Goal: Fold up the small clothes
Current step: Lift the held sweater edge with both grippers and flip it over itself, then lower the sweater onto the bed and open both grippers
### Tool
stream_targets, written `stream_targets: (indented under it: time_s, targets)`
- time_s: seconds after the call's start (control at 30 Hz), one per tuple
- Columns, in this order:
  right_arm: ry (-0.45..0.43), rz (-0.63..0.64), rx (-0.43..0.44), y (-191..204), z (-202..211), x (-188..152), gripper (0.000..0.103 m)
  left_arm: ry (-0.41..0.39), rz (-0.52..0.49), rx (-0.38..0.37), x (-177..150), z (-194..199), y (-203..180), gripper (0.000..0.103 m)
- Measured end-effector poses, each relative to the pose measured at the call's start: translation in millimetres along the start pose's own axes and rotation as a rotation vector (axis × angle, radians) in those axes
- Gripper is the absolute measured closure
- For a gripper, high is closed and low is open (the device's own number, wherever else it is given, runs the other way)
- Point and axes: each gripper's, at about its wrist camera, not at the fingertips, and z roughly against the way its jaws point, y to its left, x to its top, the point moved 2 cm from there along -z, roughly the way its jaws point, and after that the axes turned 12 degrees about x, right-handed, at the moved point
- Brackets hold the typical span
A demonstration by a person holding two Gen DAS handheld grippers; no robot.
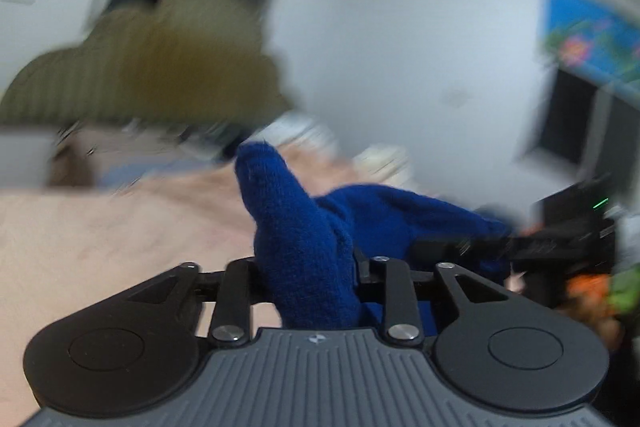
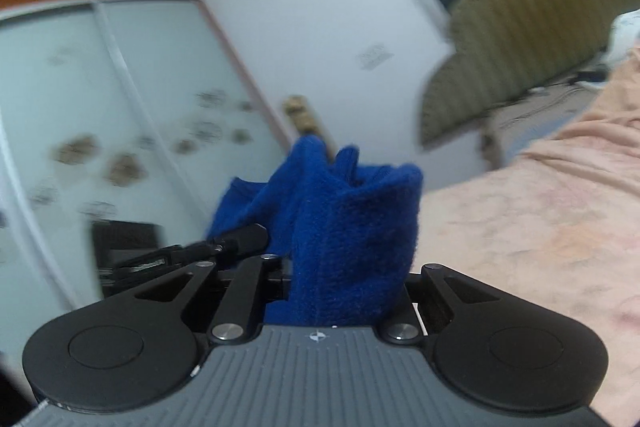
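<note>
The left gripper (image 1: 308, 279) is clamped on a small garment of deep blue fuzzy knit (image 1: 304, 247), which bunches up between its black linkage arms and rises toward twelve o'clock in a rounded, finger-like lobe. From that lobe the same cloth stretches away toward three o'clock as a soft, rumpled band, ending at the blurred black tip of the other tool. In the right wrist view the right gripper (image 2: 344, 283) pinches another part of the blue garment (image 2: 352, 227); here the cloth stands up as a thick, napped fold with a squared top edge at one o'clock and two pointed peaks at twelve. More of it trails to ten o'clock, where the left tool's dark, rounded finger grips it. Both gripper bodies show ribbed grey plastic housings flanked by smooth black discs and silver pivot pins. The garment hangs in the air between the two tools, above a bed covered by a peach-pink blanket (image 2: 540, 219) with a faint mottled, plush surface, lying from three to five o'clock in the right view. At two o'clock there stands an olive-green headboard (image 2: 532, 27) with scalloped, cloud-like lobes and vertical ribbing. At nine o'clock are frosted sliding wardrobe doors (image 2: 100, 107) printed with pale brown flower shapes, all softened by blur.
</note>
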Motion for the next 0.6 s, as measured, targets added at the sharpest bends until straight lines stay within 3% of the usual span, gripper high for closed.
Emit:
stream_targets:
  time_s: [0.07,0.1,0.13,0.2,0.23,0.3,0.33,0.37,0.47,0.5,0.53,0.6]
  targets:
    - [-0.002,-0.015,-0.180,-52,-20,-7,0.053,0.158,0.086,0.112,-22,-53,27,0.073]
    - [-0.010,-0.034,-0.311,-81,-25,-11,0.051,0.211,0.141,0.174,-35,-68,39,0.073]
    - [-0.009,-0.064,-0.461,-109,-25,-17,0.051,0.221,0.170,0.184,-43,-71,45,0.073]
    - [0.024,-0.132,-0.649,-139,-16,-31,0.055,0.202,0.187,0.140,-57,-64,47,0.073]
    - [0.018,-0.136,-0.620,-138,-11,-37,0.055,0.203,0.166,0.147,-59,-60,44,0.069]
    - [0.053,-0.137,-0.517,-128,-5,-49,0.054,0.195,0.098,0.197,-62,-50,28,0.044]
    - [0.094,-0.117,-0.492,-120,-5,-55,0.054,0.178,0.079,0.203,-64,-42,21,0.024]
    - [0.132,-0.085,-0.459,-111,-10,-61,0.052,0.158,0.066,0.189,-67,-35,15,0.014]
    - [0.296,0.006,-0.307,-81,-41,-85,0.041,0.166,-0.026,0.163,-80,-25,-4,0.012]
    - [0.357,0.064,-0.299,-74,-53,-95,0.040,0.189,-0.066,0.198,-86,-28,-6,0.013]
    - [0.411,0.122,-0.348,-70,-59,-105,0.036,0.215,-0.075,0.242,-94,-28,-3,0.013]
    - [0.467,0.198,-0.562,-78,-61,-120,0.029,0.269,-0.013,0.283,-102,-22,9,0.013]
